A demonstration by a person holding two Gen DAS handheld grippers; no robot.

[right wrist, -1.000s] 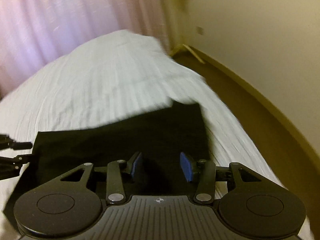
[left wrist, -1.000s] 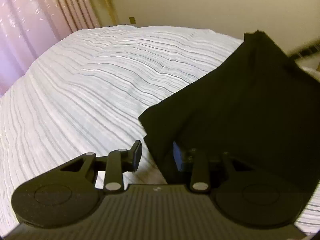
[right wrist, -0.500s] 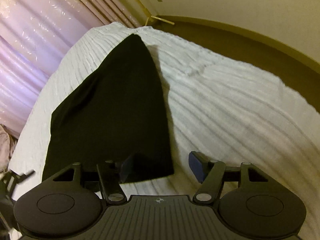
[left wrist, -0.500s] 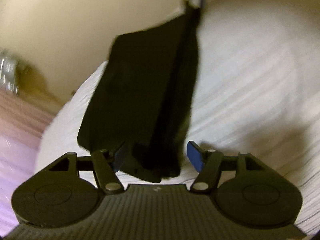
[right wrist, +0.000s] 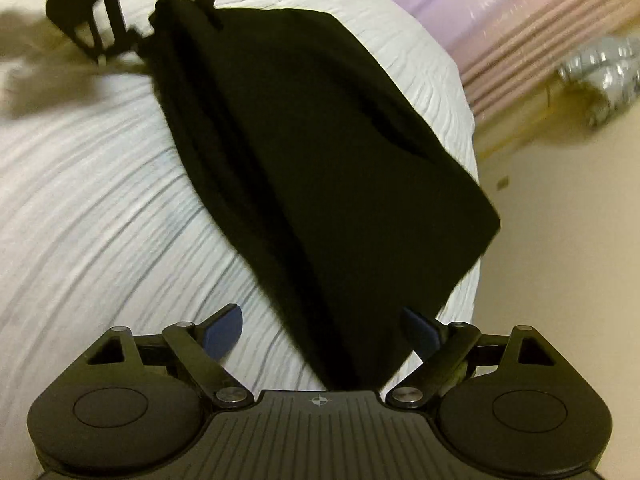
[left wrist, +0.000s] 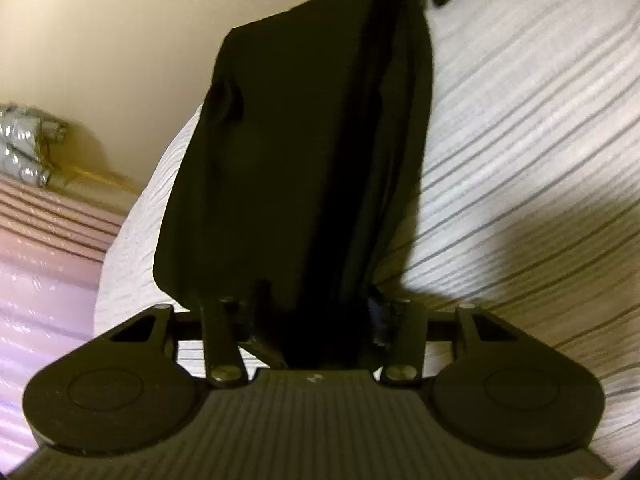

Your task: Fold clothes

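Black garment [left wrist: 304,152], folded lengthwise, spans the striped white bedspread [left wrist: 520,128] between both tools. Left gripper [left wrist: 316,316], at 6 o'clock in its own view, has just been closing, jaws pinching the cloth's near end. Right gripper [right wrist: 320,332] has just been opening: jaws spread wide, blue pads [right wrist: 222,330] clear of the cloth between them. Pink curtain [right wrist: 520,12] at 1 o'clock.

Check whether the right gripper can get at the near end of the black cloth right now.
Probably yes. The right gripper, whose jaws have just been opening, stands wide with the near end of the black cloth between its pads; nothing else blocks them from closing.
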